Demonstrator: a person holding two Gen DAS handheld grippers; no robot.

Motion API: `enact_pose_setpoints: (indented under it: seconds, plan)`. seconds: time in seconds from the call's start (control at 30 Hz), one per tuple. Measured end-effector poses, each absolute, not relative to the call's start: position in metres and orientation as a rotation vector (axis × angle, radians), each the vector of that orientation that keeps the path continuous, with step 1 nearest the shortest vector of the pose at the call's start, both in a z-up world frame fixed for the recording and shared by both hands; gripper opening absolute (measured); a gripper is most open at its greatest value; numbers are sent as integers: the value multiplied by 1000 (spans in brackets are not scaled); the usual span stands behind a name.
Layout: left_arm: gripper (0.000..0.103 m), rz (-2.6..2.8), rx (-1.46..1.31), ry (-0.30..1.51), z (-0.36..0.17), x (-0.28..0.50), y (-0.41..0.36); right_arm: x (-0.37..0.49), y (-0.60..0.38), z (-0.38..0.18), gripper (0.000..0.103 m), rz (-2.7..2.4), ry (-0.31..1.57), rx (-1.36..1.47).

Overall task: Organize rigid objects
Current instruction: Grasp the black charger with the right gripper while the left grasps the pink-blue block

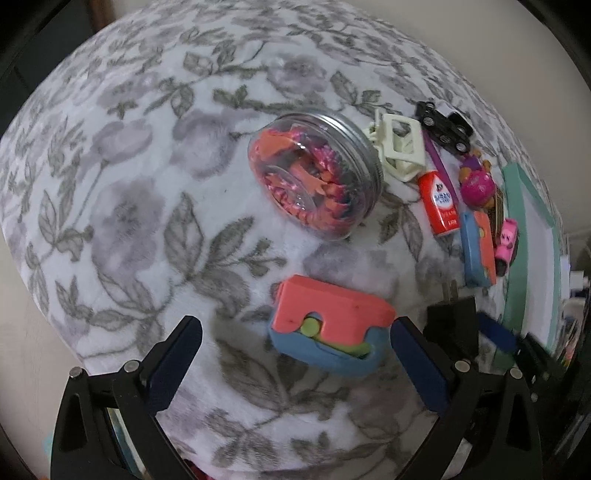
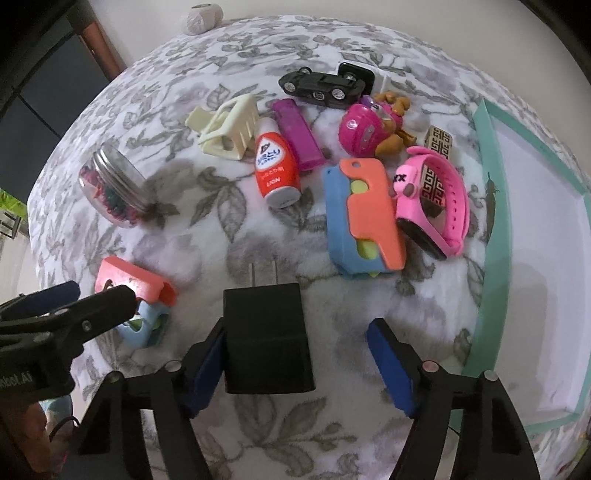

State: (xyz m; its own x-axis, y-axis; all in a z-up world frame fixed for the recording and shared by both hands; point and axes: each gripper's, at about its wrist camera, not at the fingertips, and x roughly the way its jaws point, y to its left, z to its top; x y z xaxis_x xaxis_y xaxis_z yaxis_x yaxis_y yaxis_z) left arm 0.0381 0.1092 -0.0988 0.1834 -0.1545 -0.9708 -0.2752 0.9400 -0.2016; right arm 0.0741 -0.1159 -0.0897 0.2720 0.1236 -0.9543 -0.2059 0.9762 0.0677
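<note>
My left gripper (image 1: 295,343) is open over the floral blanket, its right finger beside a coral and blue toy case (image 1: 330,326), also seen in the right wrist view (image 2: 138,295). My right gripper (image 2: 295,354) is open; a black plug adapter (image 2: 267,336) lies between its fingers, touching the left finger only. Ahead lie a second coral and blue case (image 2: 364,218), a pink watch (image 2: 436,199), a red bottle (image 2: 275,166), a purple lighter (image 2: 297,134), a cream hair claw (image 2: 227,127), a black toy car (image 2: 321,86), a pink doll (image 2: 369,127) and a clear jar (image 1: 314,177).
A white tray with a teal rim (image 2: 480,229) sits at the right edge of the blanket. A patterned small box (image 2: 439,142) lies behind the watch. A pale round object (image 2: 203,16) sits beyond the far edge. Dark furniture stands at the left.
</note>
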Motion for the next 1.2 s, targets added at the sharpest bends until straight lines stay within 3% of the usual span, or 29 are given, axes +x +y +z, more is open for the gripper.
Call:
enact_pose_setpoints:
  seconds: [0.33,0.57,0.83,1.03,1.2]
  plan:
    - [102,292,-384,1439,-112,70,101,76,-137,-88,76,234,1296,-31]
    - [102,193,-156,1513,-124,75,63,76,-130,-93,76,234,1303,-54]
    - [76,92,-60,1504,-114,63,46,64,-128,-96,75,244,1321,-117]
    - [67,63,-51,1470,-108,48,53,64,-130,-96,65,225,1318,-89]
    - [63,77,-18,1440,-98,61,52,66,-131,-97,65,228,1291,-83]
